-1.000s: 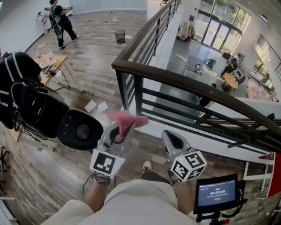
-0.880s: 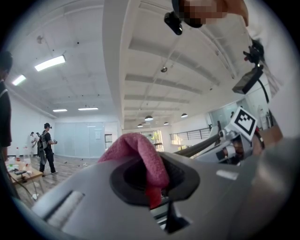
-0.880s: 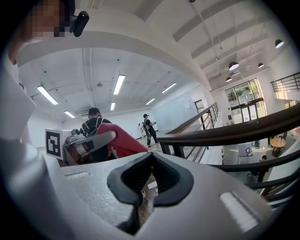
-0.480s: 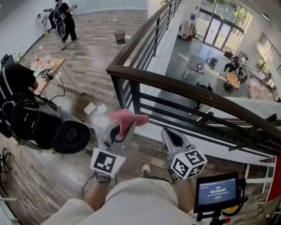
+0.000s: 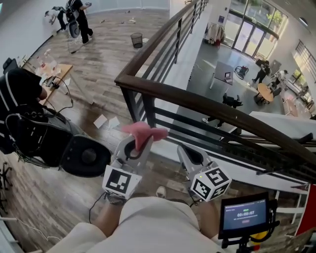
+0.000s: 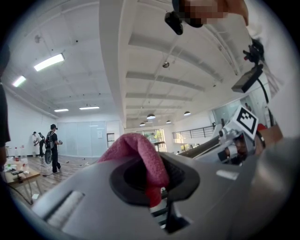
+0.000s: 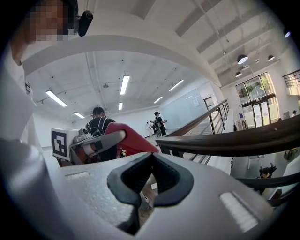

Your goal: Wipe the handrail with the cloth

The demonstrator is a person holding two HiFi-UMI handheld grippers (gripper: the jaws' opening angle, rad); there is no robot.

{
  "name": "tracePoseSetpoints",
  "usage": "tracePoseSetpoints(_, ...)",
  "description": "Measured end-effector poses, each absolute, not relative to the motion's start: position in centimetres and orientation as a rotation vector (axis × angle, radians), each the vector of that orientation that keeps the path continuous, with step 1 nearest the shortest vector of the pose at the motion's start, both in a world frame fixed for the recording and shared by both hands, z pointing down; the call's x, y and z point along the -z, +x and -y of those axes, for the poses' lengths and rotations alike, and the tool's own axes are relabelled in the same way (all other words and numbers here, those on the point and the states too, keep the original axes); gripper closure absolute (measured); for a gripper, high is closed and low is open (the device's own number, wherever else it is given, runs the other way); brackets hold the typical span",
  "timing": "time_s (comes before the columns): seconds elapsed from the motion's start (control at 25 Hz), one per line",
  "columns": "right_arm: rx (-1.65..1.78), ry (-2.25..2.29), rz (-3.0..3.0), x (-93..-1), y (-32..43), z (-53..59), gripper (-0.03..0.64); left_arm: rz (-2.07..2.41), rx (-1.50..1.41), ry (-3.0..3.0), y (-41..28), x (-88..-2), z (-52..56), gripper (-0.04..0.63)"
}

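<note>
A dark brown wooden handrail [image 5: 207,106] on black metal bars runs from the corner post at centre left down to the right, and a second run goes away up the frame. My left gripper [image 5: 139,140] is shut on a pink cloth [image 5: 142,132], which bulges out over its tips, a short way in front of the rail and below its top. In the left gripper view the cloth [image 6: 140,157] is folded between the pads. My right gripper [image 5: 190,154] is shut and holds nothing, lower and nearer than the rail [image 7: 234,140].
A black round-based chair and a backpack [image 5: 44,138] stand on the wood floor at left. A seated person in black [image 5: 19,91] is at the far left, another person [image 5: 79,15] stands far back. Beyond the rail is a drop to a lower floor. A small screen [image 5: 244,215] sits at lower right.
Both grippers and the view have moved closer to the handrail, which now sits lower and nearer. The cloth stays gripped in the left gripper. The far person has walked on.
</note>
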State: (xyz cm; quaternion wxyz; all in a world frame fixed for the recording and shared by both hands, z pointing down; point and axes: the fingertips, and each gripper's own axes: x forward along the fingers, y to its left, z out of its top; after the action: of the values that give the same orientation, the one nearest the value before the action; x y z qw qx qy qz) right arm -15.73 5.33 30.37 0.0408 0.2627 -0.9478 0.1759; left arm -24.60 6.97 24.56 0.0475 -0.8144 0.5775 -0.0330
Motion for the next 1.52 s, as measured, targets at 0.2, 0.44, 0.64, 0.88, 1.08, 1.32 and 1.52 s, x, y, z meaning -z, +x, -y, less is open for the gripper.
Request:
tracePoseSetpoints(0.2,-0.584,0.803,2.894,-31.0,-15.3,-3.0,0.614,-1.771,0.116,-2.483,-24.0,-25.2,-5.7,0.558)
tracePoseSetpoints(0.44,-0.663,0.576,2.940,-30.8,-16.5,-4.8,0.614,-1.768,0.116,-2.492,-23.2,-24.3,-5.4,0.558)
tracePoseSetpoints(0.64,-0.579,0.474,2.922,-31.3,-18.5,-6.0,0.612,-1.756,0.118,-2.521,-23.5,-24.4,-4.9,0.558)
tracePoseSetpoints(0.88,-0.777,0.414,2.956,-30.6,-19.1,-3.6,0.503,-1.739,0.090,-2.539,-23.9,-23.6,-2.4,0.558)
tracePoseSetpoints(1.08,-0.963,0.360,2.961,-31.3,-21.8,-2.1,0.483,-1.745,0.061,-2.560,-26.9,-24.0,-0.8,0.558)
tracePoseSetpoints(1.32,-0.943,0.253,2.919,-32.3,-24.7,0.2,0.434,-1.745,0.031,-2.614,-28.1,-24.4,2.6,0.558)
tracePoseSetpoints(1.52,-0.988,0.233,2.996,-30.9,-28.1,4.7,0.434,-1.706,0.020,-2.650,-30.9,-24.7,6.2,0.558)
